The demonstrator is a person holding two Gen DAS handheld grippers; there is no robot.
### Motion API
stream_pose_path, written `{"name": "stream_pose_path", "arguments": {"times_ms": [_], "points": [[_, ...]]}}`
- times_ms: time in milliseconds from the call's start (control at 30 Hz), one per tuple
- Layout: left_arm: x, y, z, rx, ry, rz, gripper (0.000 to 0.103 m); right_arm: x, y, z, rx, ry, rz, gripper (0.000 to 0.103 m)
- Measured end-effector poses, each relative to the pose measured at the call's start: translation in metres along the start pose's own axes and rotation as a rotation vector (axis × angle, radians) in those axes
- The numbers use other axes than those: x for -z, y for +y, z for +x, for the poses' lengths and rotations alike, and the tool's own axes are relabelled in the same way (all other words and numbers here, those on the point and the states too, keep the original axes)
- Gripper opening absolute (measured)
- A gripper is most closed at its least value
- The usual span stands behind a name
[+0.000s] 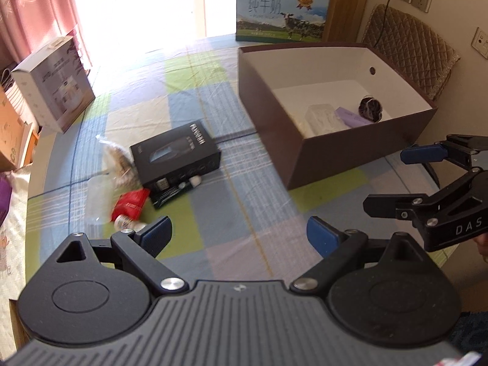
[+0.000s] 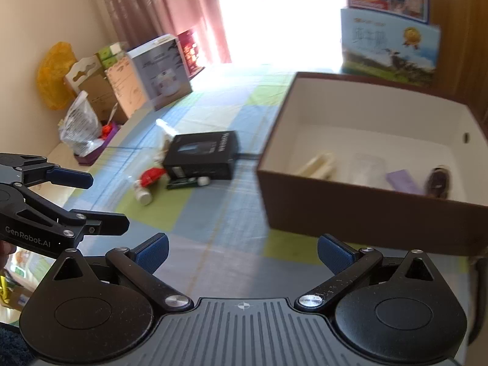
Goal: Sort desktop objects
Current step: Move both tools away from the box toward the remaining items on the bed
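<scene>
A brown open box [image 1: 335, 149] [image 2: 350, 210] stands on the checked tablecloth and holds a clear plastic item [image 1: 323, 119], a purple bar [image 1: 352, 119] and a dark round thing [image 1: 370, 108]. To its left lies a pile: a black carton [image 1: 175, 155] [image 2: 202, 155], a red packet [image 1: 129, 204] [image 2: 152, 175], a small white bottle [image 2: 143, 193], a clear snack bag [image 1: 117, 158] and a dark green packet [image 1: 166, 195]. My left gripper [image 1: 239, 238] [image 2: 82, 204] is open and empty above the cloth. My right gripper [image 2: 242, 253] [image 1: 393, 180] is open and empty near the box's front.
A grey-white appliance carton [image 1: 53, 91] [image 2: 161, 73] stands at the table's far left. A blue milk carton [image 1: 282, 12] [image 2: 390, 45] stands behind the brown box. A quilted chair back [image 1: 408, 52] is at the right. Bags and cartons [image 2: 82, 103] line the left wall.
</scene>
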State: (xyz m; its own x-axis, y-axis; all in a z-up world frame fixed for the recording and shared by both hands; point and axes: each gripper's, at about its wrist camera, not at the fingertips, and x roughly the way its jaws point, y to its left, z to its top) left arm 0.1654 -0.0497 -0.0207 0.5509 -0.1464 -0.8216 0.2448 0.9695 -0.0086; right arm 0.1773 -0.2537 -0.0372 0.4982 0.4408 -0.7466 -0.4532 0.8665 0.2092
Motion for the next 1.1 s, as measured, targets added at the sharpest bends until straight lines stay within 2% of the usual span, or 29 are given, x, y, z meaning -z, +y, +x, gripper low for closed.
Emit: {"name": "stream_pose_path", "arguments": {"times_ms": [467, 633, 733, 800, 900, 1100], "points": [[0.035, 0.08, 0.004, -0.095, 0.039, -0.103, 0.093, -0.011, 0.054, 0.063, -0.06, 0.016, 0.006, 0.101], [0.043, 0.097, 0.016, -0.108, 0.027, -0.105, 0.091, -0.015, 0.066, 0.089, -0.04, -0.002, 0.003, 0.101], [0.046, 0.105, 0.026, -0.122, 0.005, -0.091, 0.087, -0.016, 0.069, 0.103, -0.03, -0.002, -0.006, 0.1], [0.046, 0.111, 0.034, -0.121, -0.009, -0.08, 0.086, -0.017, 0.07, 0.112, -0.019, -0.008, -0.014, 0.095], [0.045, 0.118, 0.045, -0.116, -0.024, -0.067, 0.084, -0.02, 0.069, 0.128, -0.004, -0.004, -0.007, 0.091], [0.042, 0.127, 0.074, -0.089, -0.018, -0.035, 0.08, -0.025, 0.065, 0.151, 0.027, 0.005, -0.006, 0.09]]}}
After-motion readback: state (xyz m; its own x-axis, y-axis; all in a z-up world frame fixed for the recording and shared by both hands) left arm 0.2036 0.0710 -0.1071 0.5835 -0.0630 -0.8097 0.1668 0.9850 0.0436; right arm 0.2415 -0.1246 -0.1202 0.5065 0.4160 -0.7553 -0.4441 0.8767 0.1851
